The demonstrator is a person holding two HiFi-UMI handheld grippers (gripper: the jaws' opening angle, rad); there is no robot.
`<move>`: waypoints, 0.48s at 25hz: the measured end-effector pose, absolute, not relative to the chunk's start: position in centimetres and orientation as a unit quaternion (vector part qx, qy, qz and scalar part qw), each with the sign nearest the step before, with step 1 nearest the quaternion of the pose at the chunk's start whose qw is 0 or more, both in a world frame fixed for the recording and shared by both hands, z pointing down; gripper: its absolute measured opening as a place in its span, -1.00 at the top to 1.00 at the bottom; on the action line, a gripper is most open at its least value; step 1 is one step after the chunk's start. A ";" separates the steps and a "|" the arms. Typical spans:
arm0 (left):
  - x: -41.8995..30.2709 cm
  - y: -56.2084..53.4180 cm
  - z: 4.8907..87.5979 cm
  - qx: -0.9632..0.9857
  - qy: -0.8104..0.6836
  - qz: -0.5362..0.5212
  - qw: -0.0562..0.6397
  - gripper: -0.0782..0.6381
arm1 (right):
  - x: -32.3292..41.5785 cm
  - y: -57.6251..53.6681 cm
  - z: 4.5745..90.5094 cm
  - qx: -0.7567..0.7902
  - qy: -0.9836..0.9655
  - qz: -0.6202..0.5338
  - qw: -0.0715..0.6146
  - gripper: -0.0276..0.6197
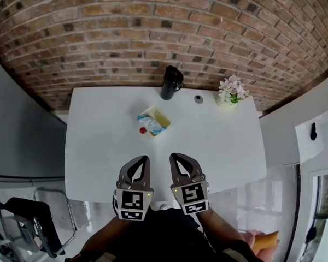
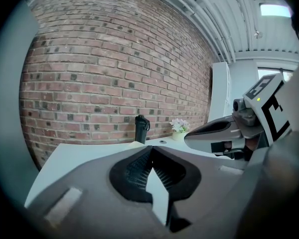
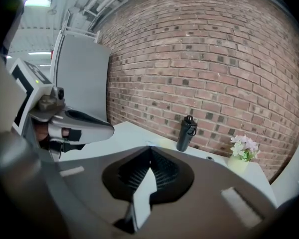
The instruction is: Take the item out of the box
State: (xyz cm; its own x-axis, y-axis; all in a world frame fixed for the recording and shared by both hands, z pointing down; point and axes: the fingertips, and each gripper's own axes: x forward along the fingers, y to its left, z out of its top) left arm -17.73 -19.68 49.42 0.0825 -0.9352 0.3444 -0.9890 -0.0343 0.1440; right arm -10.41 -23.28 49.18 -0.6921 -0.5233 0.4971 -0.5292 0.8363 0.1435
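Observation:
A small open box [image 1: 155,120] with a pale yellow inside lies tilted on the white table [image 1: 98,146], left of the middle. Something blue and white sits in it, and a small red item [image 1: 142,130] lies at its near left corner. My left gripper [image 1: 146,158] and right gripper [image 1: 173,156] hover side by side over the table's near edge, well short of the box. Both are shut with nothing between their jaws. In the left gripper view the jaws [image 2: 150,148] meet at the tips, and in the right gripper view they [image 3: 150,147] do as well.
A black bottle [image 1: 171,83] stands at the table's far edge before the brick wall. A small grey round thing [image 1: 198,99] and a pot of pale flowers [image 1: 231,91] are to its right. A dark chair [image 1: 27,222] stands at the near left.

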 end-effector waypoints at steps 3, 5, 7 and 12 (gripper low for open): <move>-18.6 -20.4 50.0 0.709 -0.678 0.075 0.181 0.77 | -11.4 -23.9 50.5 0.277 -0.914 -0.002 0.296 0.91; -19.0 -20.9 50.5 0.704 -0.681 0.075 0.186 0.77 | -11.8 -24.4 51.5 0.271 -0.910 -0.012 0.314 0.88; -19.5 -21.4 51.0 0.698 -0.687 0.077 0.188 0.77 | -12.2 -25.1 52.4 0.266 -0.906 -0.018 0.328 0.76; -21.2 -22.4 52.8 0.671 -0.709 0.090 0.196 0.77 | -13.3 -26.6 53.8 0.247 -0.904 -0.039 0.346 0.75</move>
